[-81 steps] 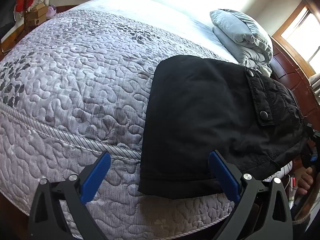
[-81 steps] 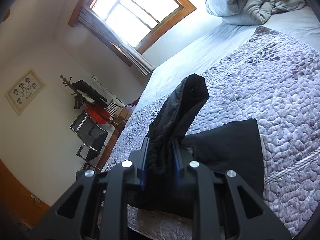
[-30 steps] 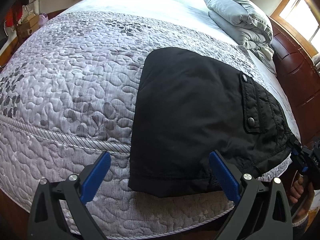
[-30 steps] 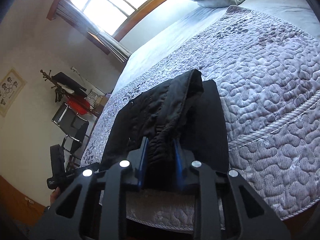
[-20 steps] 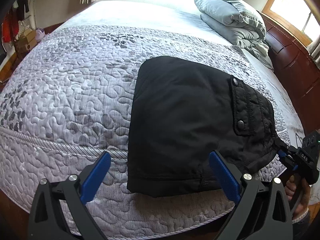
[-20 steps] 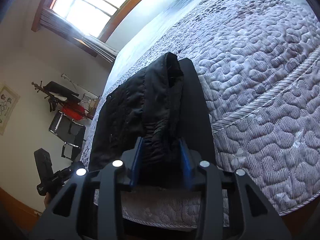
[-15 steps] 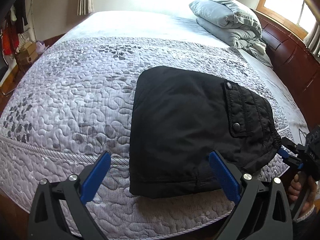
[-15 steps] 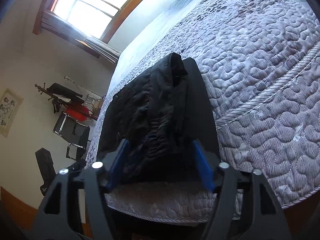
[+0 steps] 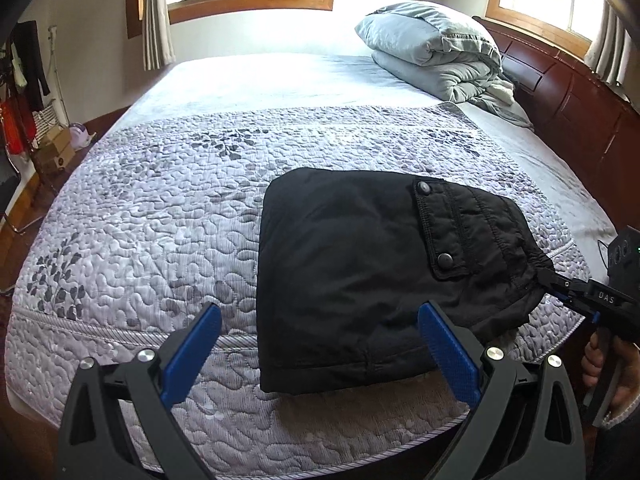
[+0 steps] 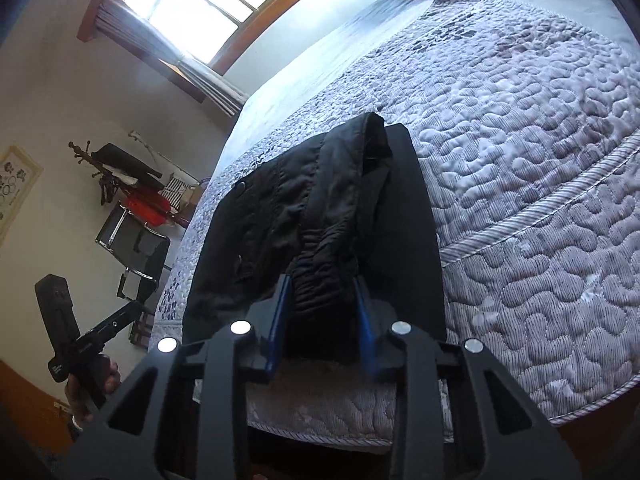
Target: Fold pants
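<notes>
The black pants (image 9: 360,264) lie folded on the quilted grey bedspread (image 9: 160,208) near the bed's front edge, pocket flap with snaps on top. My left gripper (image 9: 316,344) is open and empty, just in front of the pants. My right gripper (image 10: 322,312) sits at the elastic waistband end of the pants (image 10: 320,208); its blue pads stand partly apart with the bunched waistband between them, loosely. The right gripper also shows in the left wrist view (image 9: 560,284), at the pants' right end.
A folded grey duvet (image 9: 432,48) lies at the head of the bed. A dark wooden headboard (image 9: 580,112) runs along the right. A chair (image 10: 136,248) and a coat rack (image 10: 116,168) stand by the wall past the bed's far side.
The right gripper lowered the lifted waistband end onto the bed and its jaws have spread from a tight grip. The left gripper has pulled back and up, staying open.
</notes>
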`<state>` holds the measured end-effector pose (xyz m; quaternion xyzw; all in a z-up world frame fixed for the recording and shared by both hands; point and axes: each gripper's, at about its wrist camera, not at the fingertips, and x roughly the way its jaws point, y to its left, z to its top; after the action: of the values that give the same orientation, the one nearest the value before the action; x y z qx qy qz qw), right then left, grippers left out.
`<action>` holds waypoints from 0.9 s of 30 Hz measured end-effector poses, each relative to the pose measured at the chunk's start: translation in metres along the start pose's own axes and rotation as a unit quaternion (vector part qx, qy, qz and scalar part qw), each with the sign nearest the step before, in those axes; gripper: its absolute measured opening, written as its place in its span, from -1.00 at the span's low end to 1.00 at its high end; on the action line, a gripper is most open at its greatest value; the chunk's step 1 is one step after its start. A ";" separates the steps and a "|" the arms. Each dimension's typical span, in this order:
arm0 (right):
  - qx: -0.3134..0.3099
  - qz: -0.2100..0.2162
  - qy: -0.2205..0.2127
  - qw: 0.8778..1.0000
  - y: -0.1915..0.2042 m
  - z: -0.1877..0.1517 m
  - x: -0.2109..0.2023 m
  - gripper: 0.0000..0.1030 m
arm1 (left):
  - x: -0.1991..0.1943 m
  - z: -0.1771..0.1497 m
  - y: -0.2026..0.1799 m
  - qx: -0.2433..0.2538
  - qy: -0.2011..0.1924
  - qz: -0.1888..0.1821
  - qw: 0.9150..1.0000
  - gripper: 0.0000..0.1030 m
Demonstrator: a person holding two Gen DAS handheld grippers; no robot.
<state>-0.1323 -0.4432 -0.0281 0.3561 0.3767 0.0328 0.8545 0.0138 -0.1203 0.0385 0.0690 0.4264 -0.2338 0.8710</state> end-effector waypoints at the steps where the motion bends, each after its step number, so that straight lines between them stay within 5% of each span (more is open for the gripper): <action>1: -0.002 -0.002 0.000 1.000 0.001 0.000 -0.001 -0.42 | -0.002 0.000 -0.001 0.003 -0.003 0.001 1.000 0.93; 7: 0.023 -0.014 0.017 1.000 -0.014 -0.005 0.012 -0.42 | -0.005 0.001 -0.001 0.001 -0.007 -0.007 1.000 0.93; 16: 0.030 -0.012 0.021 0.999 -0.019 -0.008 0.017 -0.40 | 0.033 -0.014 0.059 -0.091 0.071 -0.019 0.993 0.93; 20: 0.031 -0.012 0.022 0.999 -0.020 -0.006 0.018 -0.38 | 0.049 -0.033 0.101 -0.177 0.097 -0.072 0.977 0.93; 27: 0.036 -0.010 0.026 0.999 -0.022 -0.006 0.019 -0.35 | 0.101 -0.035 0.122 -0.251 0.172 -0.209 0.929 0.93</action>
<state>-0.1272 -0.4501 -0.0562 0.3815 0.4033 0.0196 0.8316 0.0995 -0.0372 -0.0715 -0.2038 0.6191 -0.2800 0.7048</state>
